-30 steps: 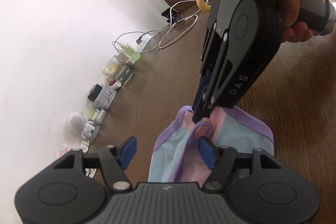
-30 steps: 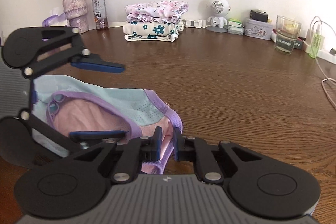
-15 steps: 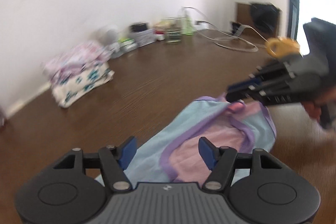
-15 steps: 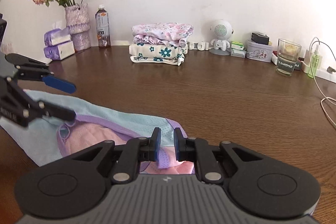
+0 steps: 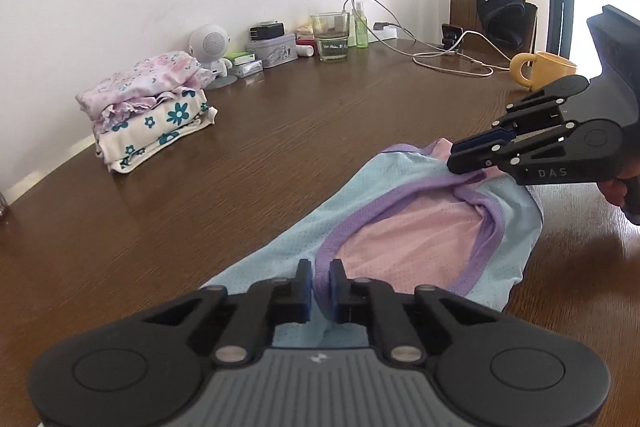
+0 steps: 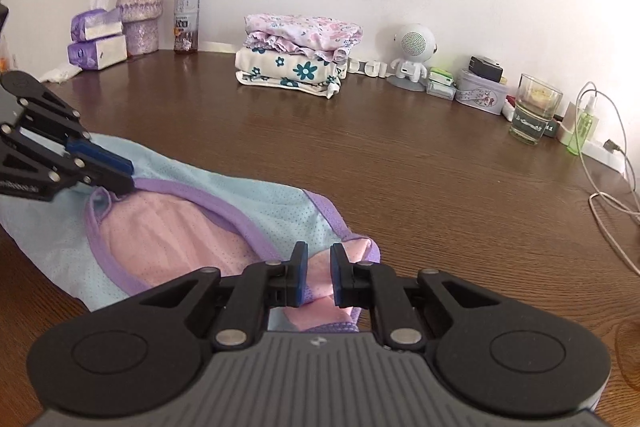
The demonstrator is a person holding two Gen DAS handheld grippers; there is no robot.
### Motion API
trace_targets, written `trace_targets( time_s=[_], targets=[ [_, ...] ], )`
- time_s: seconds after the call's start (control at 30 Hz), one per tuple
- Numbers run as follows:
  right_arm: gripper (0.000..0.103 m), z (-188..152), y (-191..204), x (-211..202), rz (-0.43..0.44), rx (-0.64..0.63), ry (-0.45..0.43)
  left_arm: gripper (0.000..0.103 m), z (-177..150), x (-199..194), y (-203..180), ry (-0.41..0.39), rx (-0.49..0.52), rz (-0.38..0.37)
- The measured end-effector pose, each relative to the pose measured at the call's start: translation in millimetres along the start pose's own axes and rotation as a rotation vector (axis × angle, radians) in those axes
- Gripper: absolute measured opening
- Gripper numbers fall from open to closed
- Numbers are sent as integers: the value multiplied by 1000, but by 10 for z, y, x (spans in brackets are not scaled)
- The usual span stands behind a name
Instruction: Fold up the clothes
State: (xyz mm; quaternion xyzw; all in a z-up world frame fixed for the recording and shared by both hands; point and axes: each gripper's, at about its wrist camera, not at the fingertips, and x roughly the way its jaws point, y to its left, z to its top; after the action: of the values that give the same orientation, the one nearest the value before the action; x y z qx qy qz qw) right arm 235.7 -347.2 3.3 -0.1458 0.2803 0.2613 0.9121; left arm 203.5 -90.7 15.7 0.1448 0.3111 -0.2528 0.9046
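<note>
A small light-blue garment [image 5: 400, 227] with purple trim and a pink lining lies stretched on the brown table [image 5: 260, 155]. My left gripper [image 5: 319, 287] is shut on its near edge, pinching blue cloth and trim. In the right wrist view the same garment [image 6: 208, 211] spreads to the left, and my right gripper [image 6: 319, 277] is shut on its pink and purple corner. Each gripper shows in the other's view: the right one [image 5: 460, 157] at the garment's far end, the left one [image 6: 124, 175] at its left end.
A stack of folded floral clothes [image 6: 298, 61] sits by the wall. Along the wall stand a vase of flowers [image 6: 140, 7], a bottle [image 6: 187, 17], tissue packs [image 6: 98, 39], a white speaker [image 6: 412, 55], a glass [image 6: 534, 115] and cables [image 6: 608, 167]. A yellow mug [image 5: 544, 69] stands far right.
My left gripper swung away from the right gripper to the garment's other end and shut on the edge. The garment is now stretched out between the two grippers.
</note>
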Motion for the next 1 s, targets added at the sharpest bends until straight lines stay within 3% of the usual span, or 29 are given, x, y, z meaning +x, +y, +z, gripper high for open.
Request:
trace_targets(
  time_s=[0.2, 0.33, 0.5, 0.6, 0.7, 1.0],
  targets=[
    [11, -40, -1, 20, -14, -1, 0, 10, -131, -108, -16, 3, -9, -54],
    [12, -40, -16, -25, -17, 26, -13, 52, -144, -234, 74, -23, -82, -89],
    [13, 7, -90, -188, 6, 153, -99, 51, -232, -497, 360, -94, -240, -96],
    [13, 66, -140, -119, 31, 256, -112, 47, -340, -499, 537, -95, -351, -80],
    [13, 109, -113, -4, 38, 288, -96, 31, -430, -423, 667, -71, -436, -109],
    [13, 9, 43, 131, -35, 228, 5, 32, -523, -353, 591, -46, -382, -95]
  ],
)
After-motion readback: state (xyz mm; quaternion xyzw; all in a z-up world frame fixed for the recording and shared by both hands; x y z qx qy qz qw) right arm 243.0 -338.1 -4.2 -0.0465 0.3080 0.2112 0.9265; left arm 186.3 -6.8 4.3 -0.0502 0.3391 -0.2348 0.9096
